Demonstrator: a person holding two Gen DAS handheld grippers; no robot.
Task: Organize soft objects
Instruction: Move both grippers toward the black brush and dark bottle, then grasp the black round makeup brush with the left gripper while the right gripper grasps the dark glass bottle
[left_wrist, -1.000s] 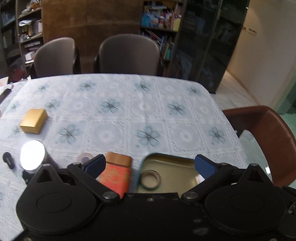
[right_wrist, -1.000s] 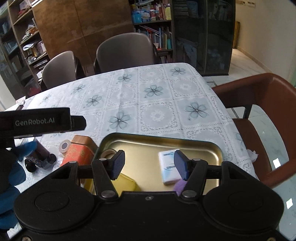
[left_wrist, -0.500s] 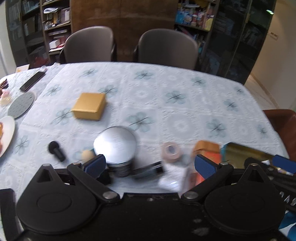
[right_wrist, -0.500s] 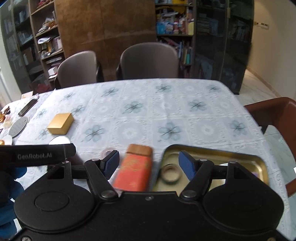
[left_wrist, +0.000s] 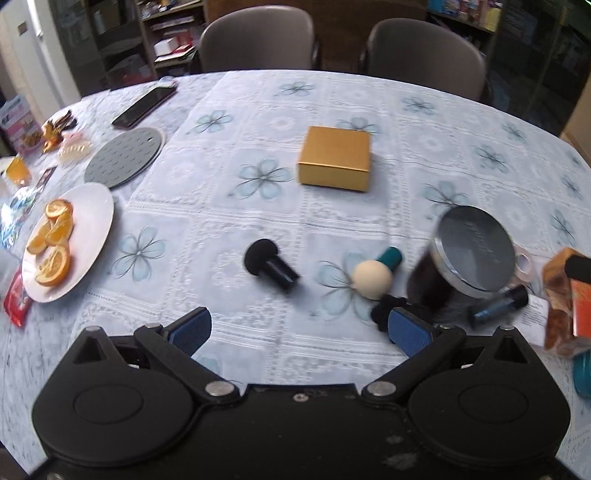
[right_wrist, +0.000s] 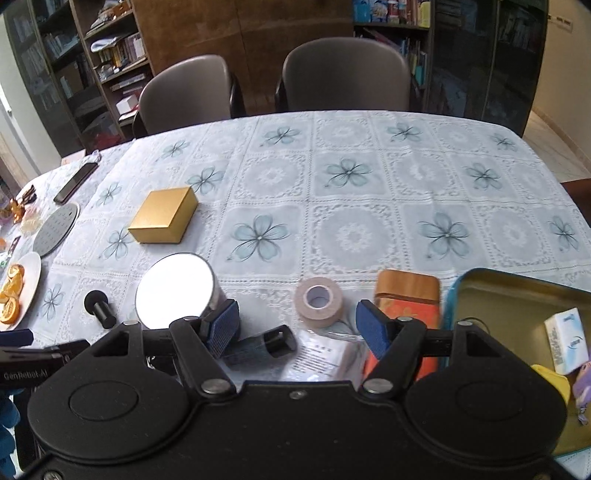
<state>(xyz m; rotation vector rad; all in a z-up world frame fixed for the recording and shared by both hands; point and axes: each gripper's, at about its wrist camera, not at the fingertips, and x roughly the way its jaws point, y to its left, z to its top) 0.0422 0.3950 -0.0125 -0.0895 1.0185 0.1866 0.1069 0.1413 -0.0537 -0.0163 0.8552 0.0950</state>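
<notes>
A black sponge puff (left_wrist: 271, 264) on a short handle and a cream sponge ball (left_wrist: 373, 278) on a teal handle lie on the tablecloth just beyond my left gripper (left_wrist: 299, 328). That gripper is open and holds nothing. My right gripper (right_wrist: 298, 326) is open too, above a dark tube (right_wrist: 258, 345) and a clear printed packet (right_wrist: 321, 356). The gold tin tray (right_wrist: 517, 291) at the right holds a tissue pack (right_wrist: 565, 339), a yellow soft thing (right_wrist: 550, 380) and a purple one (right_wrist: 585, 384).
A silver-lidded jar (right_wrist: 173, 290), a tape roll (right_wrist: 319, 301) and an orange tin (right_wrist: 406, 299) stand near the right gripper. A gold box (left_wrist: 334, 158) sits mid-table. To the left are a plate of orange slices (left_wrist: 85, 221), a grey trivet (left_wrist: 125, 157) and a phone (left_wrist: 144, 107).
Both grippers swung left across the table. The tray slid from the middle of each view to the right edge or out of view. The right jaws widened. The sponges and plate came into the left view.
</notes>
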